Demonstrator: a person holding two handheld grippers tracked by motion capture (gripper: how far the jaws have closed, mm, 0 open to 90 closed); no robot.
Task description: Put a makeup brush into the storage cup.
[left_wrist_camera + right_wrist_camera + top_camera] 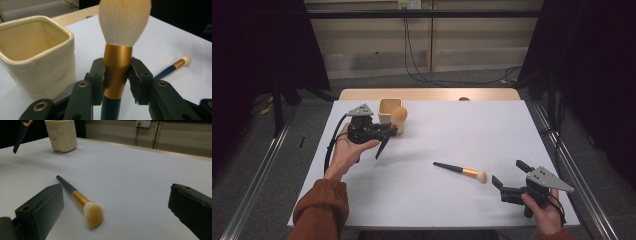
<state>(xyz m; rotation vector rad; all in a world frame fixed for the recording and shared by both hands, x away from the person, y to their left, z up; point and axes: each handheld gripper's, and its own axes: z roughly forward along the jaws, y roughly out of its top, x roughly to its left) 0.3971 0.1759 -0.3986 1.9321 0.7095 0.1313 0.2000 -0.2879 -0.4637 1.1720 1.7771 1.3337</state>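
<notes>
Item: large powder brush (pixel 117 62), held off the table by the left gripper (pixel 384 134), whose jaws are clamped on the gold ferrule just below the bristles. Position: beside the cream square cup (pixel 389 110) at the far left of the white table (pixel 492 135), bristle head close to the cup's right wall, not yet inside it. Orientation: in the high view its long axis runs on a slant, bristle head up and away toward the cup, dark handle tip down and toward the person; in the left gripper view it stands nearly upright between the jaws. Step in hand, as judged: carrying this brush to the cup for stowing. Next move calls for lifting the brush over the rim and bringing the handle end down into the opening (the present grip has the bristles leading, so some turning of the hand looks necessary). Second item: small brush (pixel 461 171), lying flat on the table near the right gripper (pixel 506 186), long axis roughly left to right, bristles pointing right toward that gripper. Right gripper: jaws spread wide, holding nothing, facing the small brush but apart from it.
</notes>
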